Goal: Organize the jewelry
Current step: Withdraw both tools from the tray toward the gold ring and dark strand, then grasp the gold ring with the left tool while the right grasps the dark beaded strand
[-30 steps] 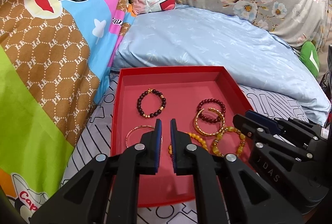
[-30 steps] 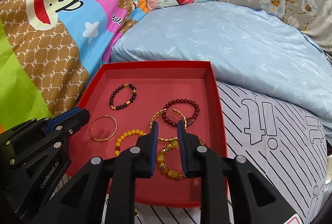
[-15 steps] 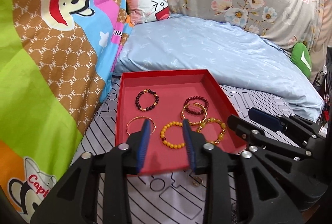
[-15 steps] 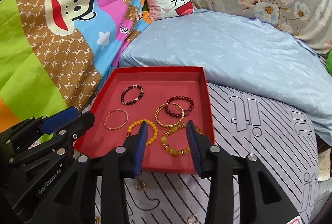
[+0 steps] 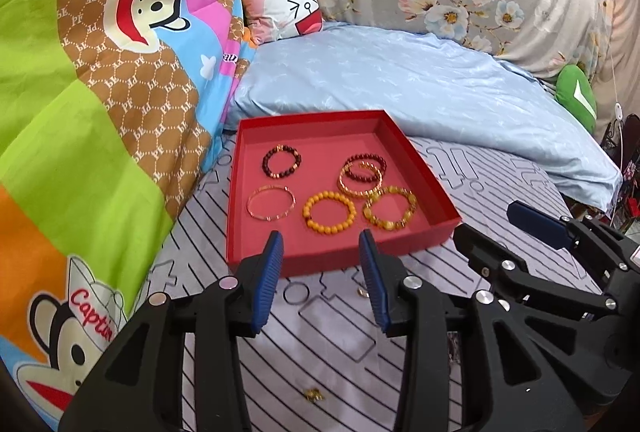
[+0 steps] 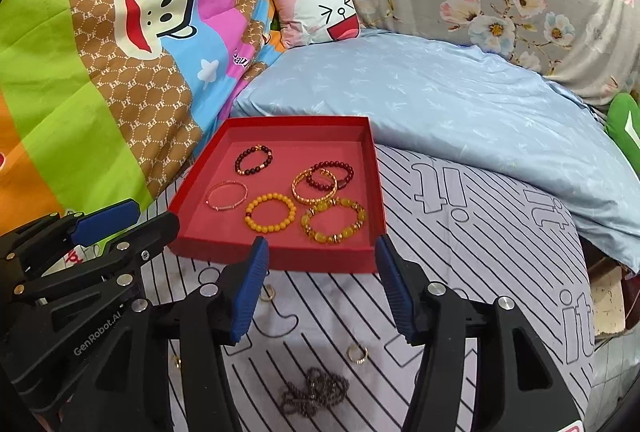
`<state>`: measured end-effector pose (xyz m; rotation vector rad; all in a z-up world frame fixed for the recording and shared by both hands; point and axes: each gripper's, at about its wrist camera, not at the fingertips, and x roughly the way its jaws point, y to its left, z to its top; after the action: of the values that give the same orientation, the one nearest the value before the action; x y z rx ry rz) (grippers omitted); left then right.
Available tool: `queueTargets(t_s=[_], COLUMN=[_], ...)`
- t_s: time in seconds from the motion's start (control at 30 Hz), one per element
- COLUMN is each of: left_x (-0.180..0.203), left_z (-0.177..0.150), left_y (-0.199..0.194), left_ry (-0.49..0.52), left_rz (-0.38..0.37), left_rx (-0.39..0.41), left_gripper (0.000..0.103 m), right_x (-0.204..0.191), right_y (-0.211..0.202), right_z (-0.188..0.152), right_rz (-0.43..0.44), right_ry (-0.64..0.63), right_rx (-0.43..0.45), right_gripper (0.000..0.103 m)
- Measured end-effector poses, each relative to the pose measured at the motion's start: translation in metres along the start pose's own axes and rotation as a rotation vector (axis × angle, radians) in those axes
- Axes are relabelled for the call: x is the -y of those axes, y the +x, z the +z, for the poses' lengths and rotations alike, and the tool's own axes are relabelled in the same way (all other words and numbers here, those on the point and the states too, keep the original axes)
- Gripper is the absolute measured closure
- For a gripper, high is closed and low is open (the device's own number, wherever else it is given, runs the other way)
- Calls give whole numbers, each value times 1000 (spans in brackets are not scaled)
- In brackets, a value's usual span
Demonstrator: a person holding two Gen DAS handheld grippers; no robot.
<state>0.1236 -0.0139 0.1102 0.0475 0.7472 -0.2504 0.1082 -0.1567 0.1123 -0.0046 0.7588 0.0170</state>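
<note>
A red tray lies on the striped sheet with several bracelets inside: a dark bead one, a thin gold bangle, a yellow bead one and an amber one. My left gripper hovers short of the tray's near wall, its jaws opening with nothing between them. My right gripper hangs beside it, jaws also opening and empty. Loose on the sheet below lie gold rings and a dark bead chain.
A pale blue quilt is bunched behind the tray, with a pink pillow beyond it. A bright cartoon blanket rises on the left. A small gold piece lies near my left gripper. The bed's edge drops away at the right.
Both grippers have drawn back and up from over the tray, and their jaws have spread from nearly shut to apart. The loose rings and chain on the sheet have come into view.
</note>
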Motion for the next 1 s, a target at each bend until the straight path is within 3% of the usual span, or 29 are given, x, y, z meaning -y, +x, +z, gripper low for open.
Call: queueTargets(t_s=[0.1,0.27,0.67,1.0], left_x=[2,-1,-27,-29], left_z=[-9,-29,-111,-128], left_y=[-3,-8,9,12], left_ry=[-1,-17,-77,-106], left_rz=[2,-2,13,9], left_rx=[-12,-27,-162,-154], left_gripper=[62,47,46,44], right_x=[2,10,14,6], right_y=[-3,-6,7,19], right_z=[-11,-35,-101,-120], right_rz=[-1,10,20,10], right_ry=[11,44,87,93], right_rx=[-14,-46,-162,-182], right_gripper=[48,48,48,48])
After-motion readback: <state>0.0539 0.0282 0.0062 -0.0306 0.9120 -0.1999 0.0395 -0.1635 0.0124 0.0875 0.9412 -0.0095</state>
